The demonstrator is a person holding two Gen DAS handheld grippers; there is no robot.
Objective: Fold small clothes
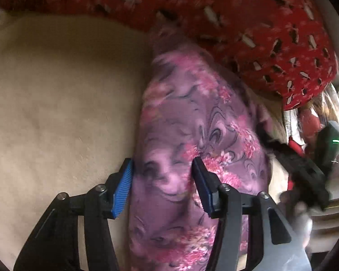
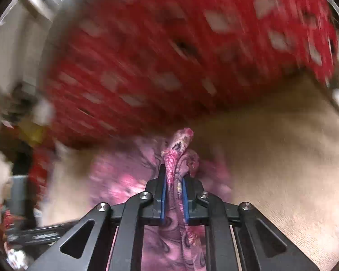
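Covering beige bedding [image 1: 56, 94], red quilt [image 1: 248, 22]

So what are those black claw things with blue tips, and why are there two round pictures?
They are grabbers that a person holds, one in each hand. Each carries a small camera looking along its fingers, so each picture is one grabber's own view. In the left view, the left grabber is open, with a purple flowery cloth lying on a beige bed between its blue pads. In the right view, the right grabber pinches a fold of that same cloth. Behind lies a red patterned blanket. The job is folding the cloth.
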